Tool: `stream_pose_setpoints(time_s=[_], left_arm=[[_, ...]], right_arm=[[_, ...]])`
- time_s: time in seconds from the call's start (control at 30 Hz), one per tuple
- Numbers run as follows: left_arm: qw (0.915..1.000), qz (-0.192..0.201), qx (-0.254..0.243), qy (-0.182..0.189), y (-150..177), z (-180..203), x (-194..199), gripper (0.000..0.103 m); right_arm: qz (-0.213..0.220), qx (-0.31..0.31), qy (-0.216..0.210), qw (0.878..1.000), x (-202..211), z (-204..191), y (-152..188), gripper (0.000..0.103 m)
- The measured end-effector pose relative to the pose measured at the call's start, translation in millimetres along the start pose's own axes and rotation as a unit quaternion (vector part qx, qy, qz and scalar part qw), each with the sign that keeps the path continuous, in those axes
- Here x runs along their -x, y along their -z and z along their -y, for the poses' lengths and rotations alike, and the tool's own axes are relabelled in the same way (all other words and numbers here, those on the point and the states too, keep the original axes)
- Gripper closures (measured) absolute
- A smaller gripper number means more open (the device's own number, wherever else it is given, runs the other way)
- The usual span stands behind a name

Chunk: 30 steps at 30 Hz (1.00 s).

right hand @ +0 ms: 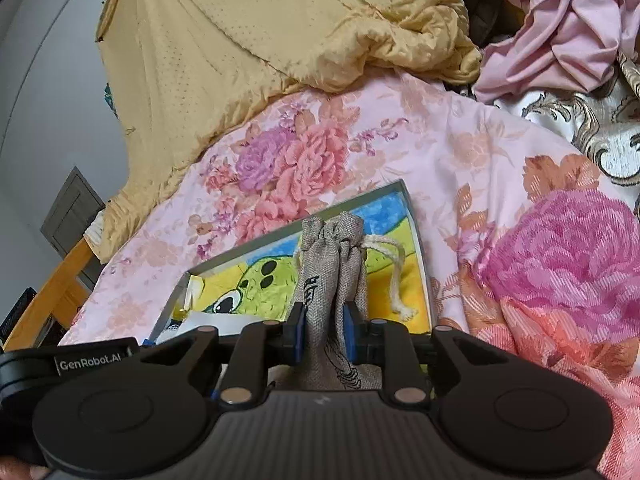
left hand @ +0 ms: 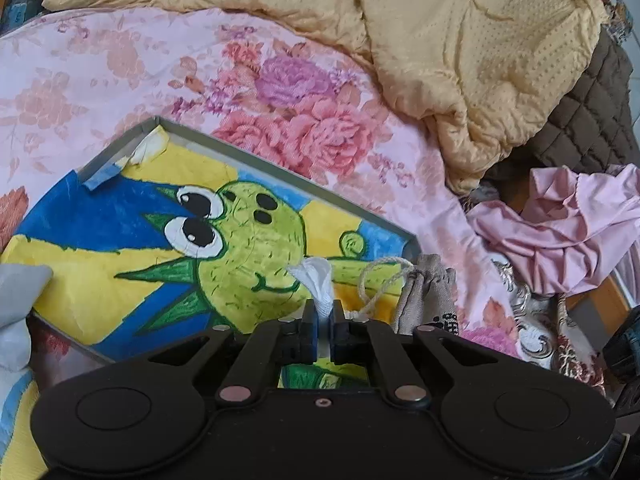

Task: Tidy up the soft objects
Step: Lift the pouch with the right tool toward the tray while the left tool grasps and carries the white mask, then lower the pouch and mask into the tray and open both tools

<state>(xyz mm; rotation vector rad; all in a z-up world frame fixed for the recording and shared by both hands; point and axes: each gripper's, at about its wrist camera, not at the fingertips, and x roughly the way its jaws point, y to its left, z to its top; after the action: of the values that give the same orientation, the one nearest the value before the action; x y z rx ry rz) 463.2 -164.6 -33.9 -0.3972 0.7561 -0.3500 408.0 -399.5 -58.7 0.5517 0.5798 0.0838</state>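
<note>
A shallow grey tray [left hand: 280, 168] lined with a cartoon frog drawing lies on the floral pink bedsheet [left hand: 120, 64]. My left gripper [left hand: 323, 316] is shut on a small white cloth [left hand: 316, 280] and holds it over the tray. My right gripper [right hand: 324, 320] is shut on a beige burlap drawstring pouch [right hand: 332, 256] and holds it over the tray's right end [right hand: 416, 216]. The pouch also shows in the left wrist view [left hand: 424, 296], at the tray's right corner.
A crumpled yellow quilt [left hand: 440, 40] lies behind the tray. A pink cloth [left hand: 568, 220] and a brown quilted blanket [left hand: 592, 112] are heaped to the right. A grey-white cloth [left hand: 16, 304] lies at the tray's left edge. A wooden bed frame [right hand: 52, 292] runs along the left.
</note>
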Motion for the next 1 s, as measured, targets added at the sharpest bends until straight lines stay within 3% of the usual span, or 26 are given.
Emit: stream_pose_setpoints(time_s=[0.17, 0.33, 0.47, 0.53, 0.6, 0.77, 0.97, 1.0], left_arm=[[0.9998, -0.012, -0.001, -0.017, 2, 1, -6, 0.098], [0.9984, -0.043, -0.005, -0.036, 6, -1, -15, 0.091], [0.9981, -0.046, -0.002, -0.04, 8, -4, -15, 0.084], [0.998, -0.047, 0.01, -0.042, 8, -7, -12, 0.064], [0.9977, -0.045, 0.031, -0.041, 7, -12, -7, 0.057], [0.9969, -0.028, 0.047, -0.057, 3, -18, 12, 0.043], [0.997, -0.006, 0.038, -0.067, 3, -16, 42, 0.032], [0.9973, 0.001, 0.039, -0.063, 4, -16, 49, 0.026]], right_arm=[[-0.008, 0.0, 0.005, 1.0, -2, 1, 1, 0.076], [-0.017, 0.005, 0.011, 1.0, -3, 1, 0, 0.073], [-0.026, 0.004, 0.008, 1.0, -6, 2, -1, 0.064], [-0.035, 0.002, 0.0, 0.999, -7, 2, -1, 0.06], [-0.039, 0.006, -0.008, 0.999, -6, 0, -2, 0.055], [-0.04, 0.028, -0.011, 0.999, 2, -8, -2, 0.037], [-0.012, 0.062, -0.022, 0.998, 26, -22, -2, 0.027], [-0.003, 0.071, -0.025, 0.997, 33, -26, -1, 0.026]])
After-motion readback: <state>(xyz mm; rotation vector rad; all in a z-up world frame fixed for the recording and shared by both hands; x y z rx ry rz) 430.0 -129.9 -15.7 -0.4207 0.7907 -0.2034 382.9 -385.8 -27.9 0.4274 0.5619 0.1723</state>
